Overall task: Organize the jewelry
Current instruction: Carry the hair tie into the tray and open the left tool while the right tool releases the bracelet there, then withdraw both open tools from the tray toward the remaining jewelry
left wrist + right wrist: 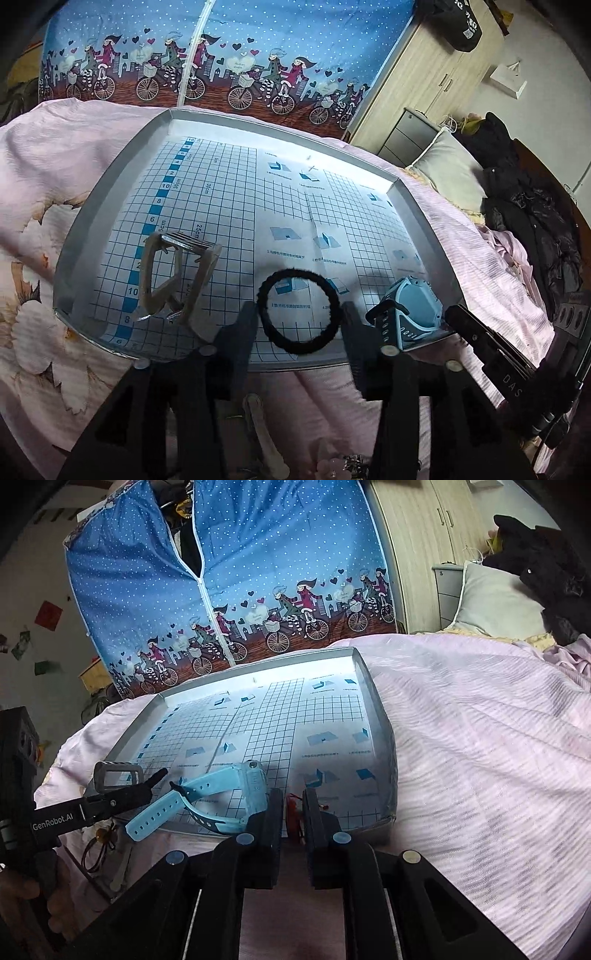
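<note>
Pink bedding [461, 738] covers the bed and fills most of both views, with a blue wardrobe cover printed with cyclists [229, 59] across the top of each frame. On the bed lies a shallow grey tray [70, 258] lined with a gridded sheet, tipped a little on the soft quilt; it looks to be the place where the pieces are being gathered. In the left view, the lower left of the tray holds a pale hair claw [177, 280], the lower middle a black hair tie [298, 312] lying flat, and the lower right a light blue watch [410, 314]. The watch rests on edge against the near rim, one strap [147, 821] hanging out over it toward the lower left of the right view, so its long axis runs from lower left to the middle. The left tool [299, 321] hangs with its jaws wide on either side of the hair tie, gripping nothing, probably ready to pick it up. The right tool [293, 805] has its jaws drawn close on a small red piece [293, 808] at the near rim; what that piece is cannot be told.
</note>
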Demonstrator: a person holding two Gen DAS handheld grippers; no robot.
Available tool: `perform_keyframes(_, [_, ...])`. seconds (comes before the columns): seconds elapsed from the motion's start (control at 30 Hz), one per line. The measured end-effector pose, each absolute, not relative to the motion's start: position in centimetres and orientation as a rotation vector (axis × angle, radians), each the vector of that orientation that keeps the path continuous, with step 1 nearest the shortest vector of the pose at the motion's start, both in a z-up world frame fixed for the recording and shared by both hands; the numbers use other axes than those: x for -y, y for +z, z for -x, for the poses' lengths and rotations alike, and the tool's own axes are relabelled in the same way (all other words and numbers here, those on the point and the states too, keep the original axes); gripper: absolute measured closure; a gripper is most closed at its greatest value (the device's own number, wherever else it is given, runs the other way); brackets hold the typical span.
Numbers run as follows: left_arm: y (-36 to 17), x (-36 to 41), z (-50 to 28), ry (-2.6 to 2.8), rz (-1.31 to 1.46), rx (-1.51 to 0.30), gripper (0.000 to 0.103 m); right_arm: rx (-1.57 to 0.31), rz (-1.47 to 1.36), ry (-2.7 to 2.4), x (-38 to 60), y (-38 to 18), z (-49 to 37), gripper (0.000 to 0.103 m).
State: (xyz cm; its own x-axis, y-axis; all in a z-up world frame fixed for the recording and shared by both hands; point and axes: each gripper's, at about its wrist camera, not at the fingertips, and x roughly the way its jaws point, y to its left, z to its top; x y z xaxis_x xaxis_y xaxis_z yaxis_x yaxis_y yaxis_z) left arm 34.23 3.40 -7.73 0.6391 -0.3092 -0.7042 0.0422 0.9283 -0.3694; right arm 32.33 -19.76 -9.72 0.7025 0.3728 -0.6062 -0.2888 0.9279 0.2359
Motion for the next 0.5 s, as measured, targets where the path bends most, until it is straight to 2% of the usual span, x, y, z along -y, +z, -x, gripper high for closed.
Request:
perform_keyframes(0.03, [-7.5,-3.4,-34.1,-0.196,0.333,-0.852,0.041,-0.693,-0.113,0.363,19.6,-9.5,-32.1,0.082])
perform_keyframes(0.07, [-7.3,-3.5,-33.9,-0.187,0.334,-0.846,0.034,-0.679,-0.099,0.358,19.5,-9.2,-31.8,0.074])
perform_keyframes(0.13, [-6.7,-3.7,-33.4,-0.175,0.338,-0.831,0.029,-0.649,-0.075,0.346,19.4,-8.5,-31.2,0.064])
perform_keyframes(0.2, [-5.7,-3.8,-32.4,-0.162,0.33,-0.791,0.022,-0.617,-0.039,0.311,19.3,-7.7,-30.4,0.039])
perform_keyframes(0.27, [-4.2,-3.9,-31.0,-0.137,0.311,-0.71,0.003,-0.565,-0.004,0.271,19.3,-6.7,-29.1,0.026])
perform_keyframes(0.33, [-2.6,-3.8,-29.1,-0.12,0.279,-0.615,0.002,-0.522,0.017,0.258,19.4,-5.7,-27.8,0.021])
perform_keyframes(0.4, [-1.0,-3.4,-27.2,-0.12,0.231,-0.542,0.002,-0.491,0.017,0.274,19.5,-4.7,-26.5,0.005])
perform_keyframes(0.5, [0.9,-2.9,-25.0,-0.139,0.191,-0.474,0.002,-0.428,0.015,0.301,19.7,-3.1,-24.5,0.0])
